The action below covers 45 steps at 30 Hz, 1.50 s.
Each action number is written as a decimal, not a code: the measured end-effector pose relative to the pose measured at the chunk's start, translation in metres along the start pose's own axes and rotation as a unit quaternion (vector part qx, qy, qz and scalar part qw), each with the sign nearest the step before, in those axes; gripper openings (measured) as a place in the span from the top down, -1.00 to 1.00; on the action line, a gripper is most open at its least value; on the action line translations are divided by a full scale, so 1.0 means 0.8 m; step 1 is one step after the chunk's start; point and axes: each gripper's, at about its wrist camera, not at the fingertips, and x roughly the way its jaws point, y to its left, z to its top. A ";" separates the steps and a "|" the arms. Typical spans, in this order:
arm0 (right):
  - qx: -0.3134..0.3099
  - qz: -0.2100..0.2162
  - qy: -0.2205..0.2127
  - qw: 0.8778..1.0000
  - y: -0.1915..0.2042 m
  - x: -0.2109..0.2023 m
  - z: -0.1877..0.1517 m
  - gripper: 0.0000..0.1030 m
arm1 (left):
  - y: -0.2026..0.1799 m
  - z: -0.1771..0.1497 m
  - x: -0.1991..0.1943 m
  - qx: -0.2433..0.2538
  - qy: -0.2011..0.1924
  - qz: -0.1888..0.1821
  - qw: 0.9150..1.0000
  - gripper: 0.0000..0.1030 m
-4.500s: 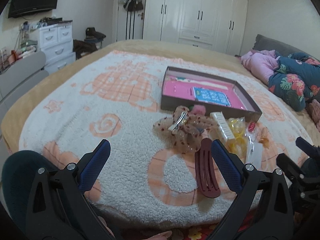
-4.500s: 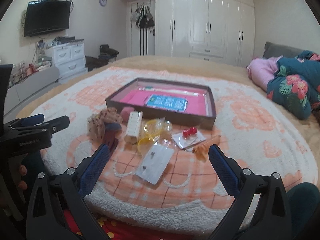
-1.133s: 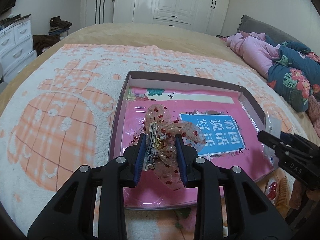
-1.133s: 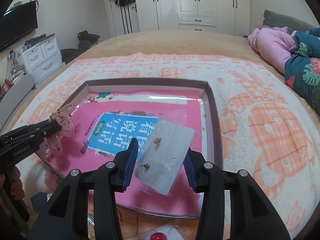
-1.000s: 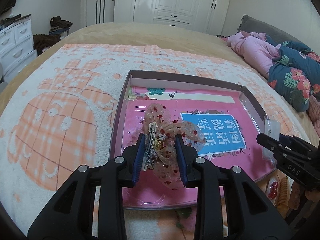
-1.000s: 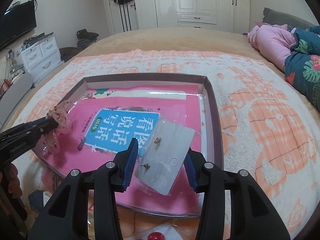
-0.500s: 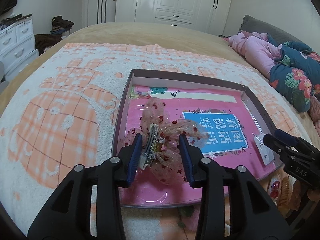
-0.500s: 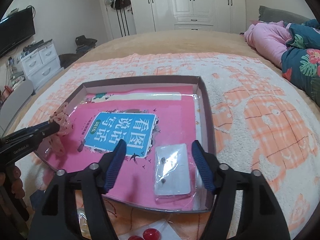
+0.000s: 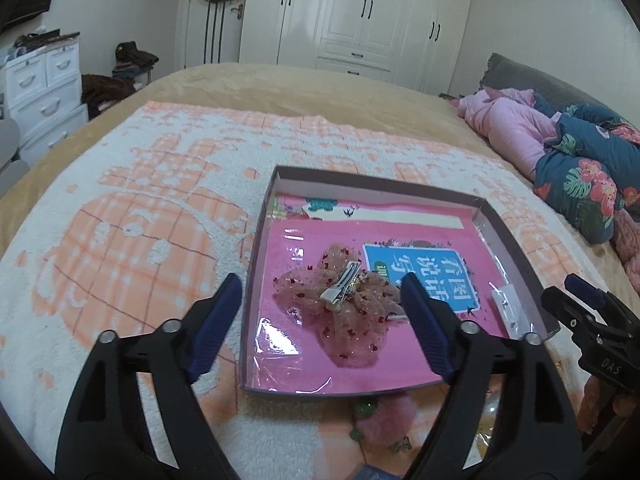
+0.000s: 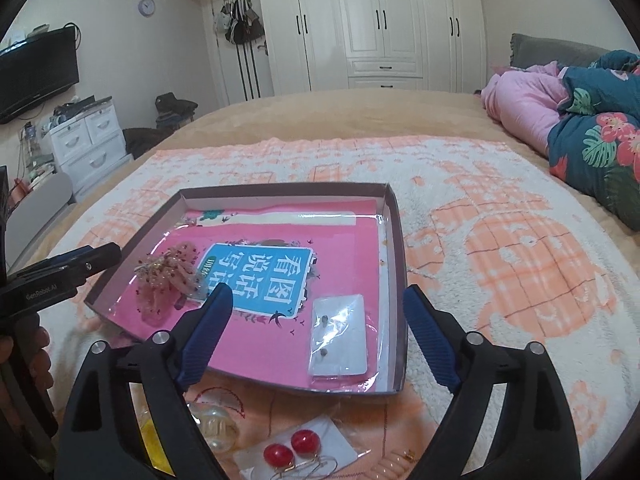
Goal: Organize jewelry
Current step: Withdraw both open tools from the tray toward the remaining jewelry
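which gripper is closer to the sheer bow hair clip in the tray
Left. The left gripper frames the bow hair clip between open jaws that have just been opening; the right gripper is across the tray, over the earring card.

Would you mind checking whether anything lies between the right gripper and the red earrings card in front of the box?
Nothing visible does: the right gripper is open, and the red earrings card lies uncovered on the blanket below it.

In the tray (image 10: 400,280), hair bow (image 10: 168,276) lies left, earring packet (image 10: 340,336) right, seemingly apart.
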 end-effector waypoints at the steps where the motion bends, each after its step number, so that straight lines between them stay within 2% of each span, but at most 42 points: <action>1: 0.001 0.000 -0.004 1.000 0.000 -0.005 -0.001 -0.67 | 0.000 0.000 -0.005 0.000 -0.005 0.000 1.000 -0.56; 4: 0.003 -0.003 -0.008 1.000 -0.002 -0.015 -0.002 -0.73 | -0.001 0.000 -0.021 0.001 -0.015 -0.002 1.000 -0.77; 5: 0.006 -0.004 -0.009 1.000 -0.003 -0.019 -0.002 -0.73 | -0.002 0.000 -0.027 0.001 -0.020 0.001 1.000 -0.77; 13: 0.019 -0.002 -0.032 0.999 -0.005 -0.053 -0.007 -0.78 | 0.000 -0.005 -0.058 -0.007 -0.046 -0.002 0.999 -0.78; 21: 0.007 -0.001 -0.053 0.999 -0.002 -0.089 -0.017 -0.79 | -0.005 -0.010 -0.087 -0.005 -0.066 -0.005 0.998 -0.78; 37: -0.034 0.035 -0.060 0.997 0.032 -0.140 -0.044 -0.79 | -0.022 -0.044 -0.149 0.025 -0.115 -0.010 0.993 -0.78; 45: -0.063 0.049 -0.056 0.995 0.051 -0.154 -0.063 -0.79 | -0.022 -0.063 -0.163 0.038 -0.110 -0.006 0.993 -0.78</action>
